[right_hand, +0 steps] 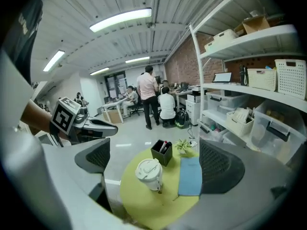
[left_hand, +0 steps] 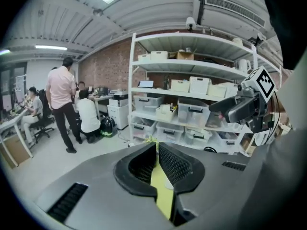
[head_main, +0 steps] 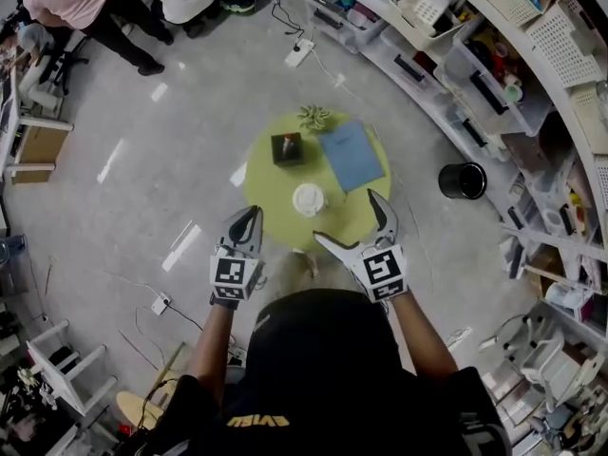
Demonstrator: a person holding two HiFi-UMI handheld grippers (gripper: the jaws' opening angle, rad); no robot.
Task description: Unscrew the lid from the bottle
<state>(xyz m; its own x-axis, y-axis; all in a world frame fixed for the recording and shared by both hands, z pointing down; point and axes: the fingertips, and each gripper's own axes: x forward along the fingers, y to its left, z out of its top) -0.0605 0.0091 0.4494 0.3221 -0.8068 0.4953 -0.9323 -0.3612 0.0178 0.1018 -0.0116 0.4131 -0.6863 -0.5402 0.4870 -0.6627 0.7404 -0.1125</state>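
A white bottle point(head_main: 309, 199) with a white lid stands upright near the front of the round yellow-green table point(head_main: 275, 193). My left gripper point(head_main: 248, 218) hangs over the table's front left edge, shut and empty. In the left gripper view its jaws point(left_hand: 157, 150) meet, and a strip of table shows through the slit. My right gripper point(head_main: 347, 218) is open at the table's front right, short of the bottle. In the right gripper view the bottle point(right_hand: 148, 174) stands ahead between the wide-spread jaws of the right gripper point(right_hand: 156, 159), untouched.
On the table are a black pen holder point(head_main: 287, 148), a blue pad point(head_main: 351, 155) and a small plant point(head_main: 314, 117). A black bin point(head_main: 463, 180) stands on the floor to the right, before curved shelves point(head_main: 494, 84). People point(head_main: 85, 8) are at the far left.
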